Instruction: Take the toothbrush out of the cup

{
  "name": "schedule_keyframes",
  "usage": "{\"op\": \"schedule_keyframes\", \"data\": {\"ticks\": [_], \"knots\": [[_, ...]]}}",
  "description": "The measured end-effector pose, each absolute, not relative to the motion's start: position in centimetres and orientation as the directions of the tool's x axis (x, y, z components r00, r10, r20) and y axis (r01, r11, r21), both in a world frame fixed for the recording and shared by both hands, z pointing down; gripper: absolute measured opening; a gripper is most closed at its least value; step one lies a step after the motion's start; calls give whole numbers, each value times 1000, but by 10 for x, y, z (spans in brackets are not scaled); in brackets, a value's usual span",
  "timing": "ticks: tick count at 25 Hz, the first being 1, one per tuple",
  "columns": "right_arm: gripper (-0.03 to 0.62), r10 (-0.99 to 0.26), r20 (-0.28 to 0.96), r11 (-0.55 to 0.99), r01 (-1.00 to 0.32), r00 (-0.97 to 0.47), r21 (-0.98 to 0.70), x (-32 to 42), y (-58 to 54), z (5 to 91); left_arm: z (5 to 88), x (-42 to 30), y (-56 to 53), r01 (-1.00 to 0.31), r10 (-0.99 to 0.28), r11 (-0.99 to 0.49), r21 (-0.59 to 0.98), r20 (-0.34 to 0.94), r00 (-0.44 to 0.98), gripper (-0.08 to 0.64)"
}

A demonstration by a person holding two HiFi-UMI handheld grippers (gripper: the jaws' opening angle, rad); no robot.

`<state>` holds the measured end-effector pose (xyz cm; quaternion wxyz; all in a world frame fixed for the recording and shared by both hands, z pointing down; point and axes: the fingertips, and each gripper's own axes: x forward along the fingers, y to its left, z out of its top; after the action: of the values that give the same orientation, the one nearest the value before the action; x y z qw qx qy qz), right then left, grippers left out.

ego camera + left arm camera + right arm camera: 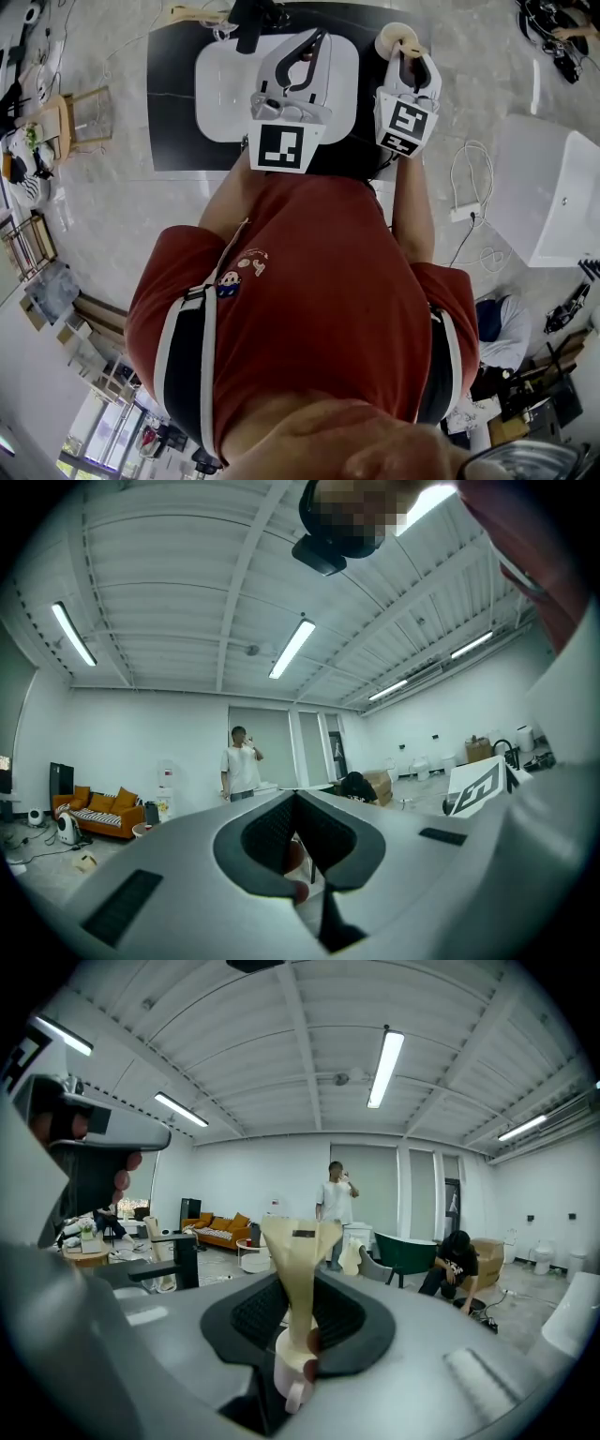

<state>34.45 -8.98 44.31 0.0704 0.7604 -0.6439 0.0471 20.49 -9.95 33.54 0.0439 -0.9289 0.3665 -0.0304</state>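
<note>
Pinching the cream toothbrush (302, 1241) at the cup (292, 1380), the right gripper (300, 1288) clamps it (left gripper (296, 803) closed, empty).

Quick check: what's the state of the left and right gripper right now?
Left gripper: shut, nothing between its jaws.
Right gripper: shut on the cream toothbrush.

White basin (225, 94), black counter (173, 112), orange sofa (220, 1230)
</note>
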Motion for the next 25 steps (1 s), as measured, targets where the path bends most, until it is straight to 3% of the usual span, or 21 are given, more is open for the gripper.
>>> {"op": "schedule_keyframes", "data": {"ticks": [12,25], "knots": [[84,-991,30,-124,-987,127,99,311,-74,370,320,180,-101,-697,-697,-713,-75,-26,716,6],[84,-986,-165,-4,-995,-13,100,236,-70,312,311,110,-114,-782,-779,-620,-68,-64,623,6]]}}
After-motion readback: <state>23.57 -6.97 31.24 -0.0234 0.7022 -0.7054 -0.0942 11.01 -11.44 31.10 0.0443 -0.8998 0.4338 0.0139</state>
